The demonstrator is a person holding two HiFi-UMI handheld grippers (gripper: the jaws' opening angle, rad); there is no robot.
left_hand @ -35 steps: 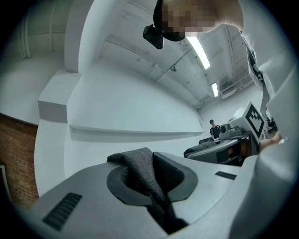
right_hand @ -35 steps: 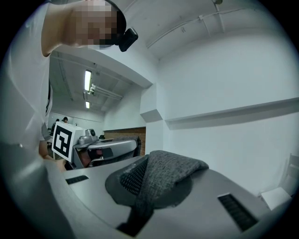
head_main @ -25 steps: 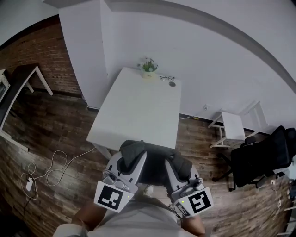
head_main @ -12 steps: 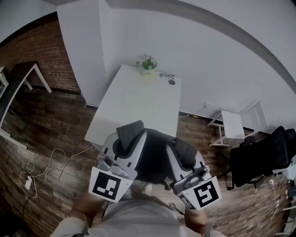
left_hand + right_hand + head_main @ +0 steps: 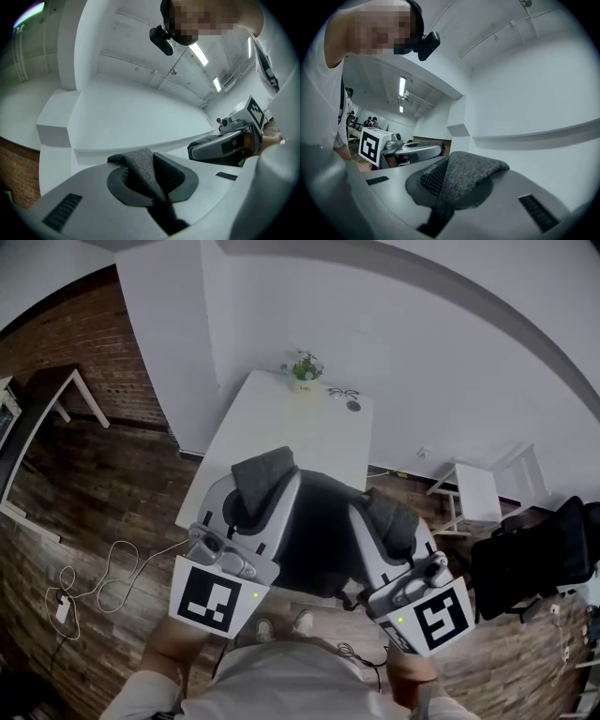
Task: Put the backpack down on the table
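Note:
A dark grey backpack (image 5: 319, 538) hangs between my two grippers, above the near edge of the white table (image 5: 300, 427). My left gripper (image 5: 261, 491) is shut on the backpack's grey fabric strap (image 5: 143, 171), which bunches up out of the jaws. My right gripper (image 5: 382, 521) is shut on the other strap (image 5: 464, 177), folded over between its pads. Each gripper view shows the other gripper alongside: the right gripper (image 5: 225, 145) and the left gripper (image 5: 401, 151). The backpack's lower part is hidden behind the grippers and my body.
At the table's far end stand a small potted plant (image 5: 303, 371), a pair of glasses (image 5: 341, 393) and a small round object (image 5: 353, 406). A white side table (image 5: 475, 493) and black office chair (image 5: 534, 563) are on the right. Cables (image 5: 103, 582) lie on the wooden floor.
Both grippers have risen with the backpack and moved forward toward the table. The backpack now overlaps the table's near edge. The grips on the straps are unchanged.

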